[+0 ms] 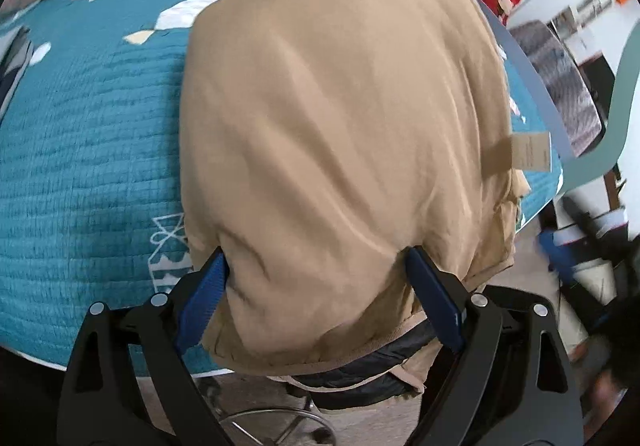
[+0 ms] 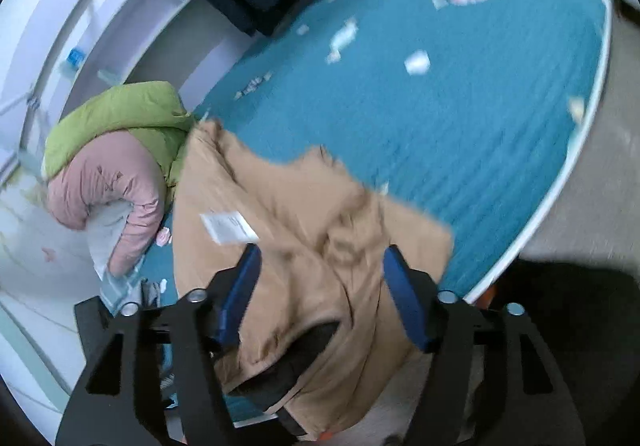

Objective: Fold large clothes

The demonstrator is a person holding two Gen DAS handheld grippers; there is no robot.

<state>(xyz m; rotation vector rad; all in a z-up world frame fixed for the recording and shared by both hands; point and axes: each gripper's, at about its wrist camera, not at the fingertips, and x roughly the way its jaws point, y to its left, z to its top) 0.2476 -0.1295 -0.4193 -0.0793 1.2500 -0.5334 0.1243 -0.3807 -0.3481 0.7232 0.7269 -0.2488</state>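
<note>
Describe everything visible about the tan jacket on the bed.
The tan padded jacket is a smooth, slightly shiny fabric, bunched into a rough fold with a dark lining showing at its near edge. A pale paper tag hangs at its side. It lies on the teal quilted bedspread, its near end overhanging the edge. The left tongs and right tongs stand open astride that fabric. A green padded coat lies next to its far corner.

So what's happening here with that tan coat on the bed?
A person is folding a tan coat on a teal quilt, using a hand-held gripper in each hand. The left hand-held gripper and the right hand-held gripper both have their blue fingers spread around the coat's near edge, which hangs over the bedside. Other jackets lie piled nearby.
</note>
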